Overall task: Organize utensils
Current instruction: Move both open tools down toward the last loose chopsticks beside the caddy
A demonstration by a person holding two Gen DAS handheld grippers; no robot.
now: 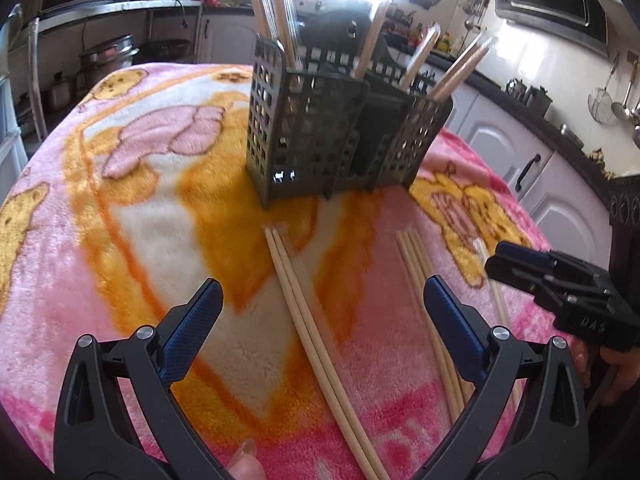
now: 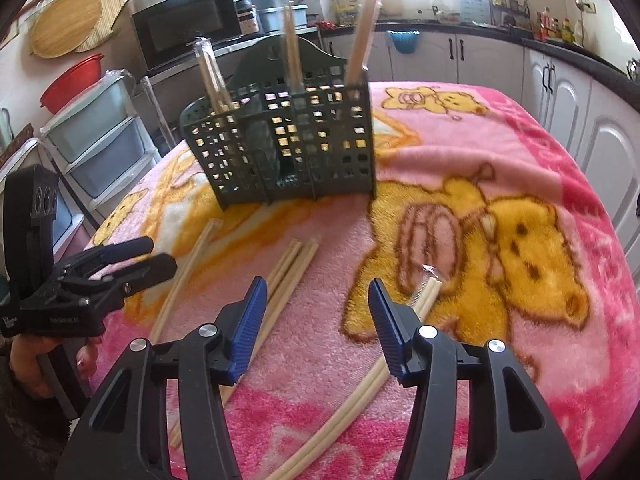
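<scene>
A dark green slotted utensil caddy (image 1: 320, 136) (image 2: 288, 148) stands on the pink blanket, with several wrapped chopstick pairs (image 1: 276, 12) (image 2: 360, 36) upright in it. More chopstick pairs lie flat in front of it: one pair (image 1: 316, 332) between my left gripper's fingers, a bundle (image 1: 428, 300) by its right finger, another pair (image 2: 400, 352) under my right gripper. My left gripper (image 1: 322, 308) is open and empty; it also shows in the right wrist view (image 2: 148, 256). My right gripper (image 2: 318, 312) is open and empty; it also shows in the left wrist view (image 1: 500, 256).
The pink bear-print blanket (image 2: 520, 160) covers the table. Kitchen cabinets (image 1: 500, 148) and counters ring the room. A microwave (image 2: 184, 28) and plastic drawers (image 2: 96, 140) stand at the left.
</scene>
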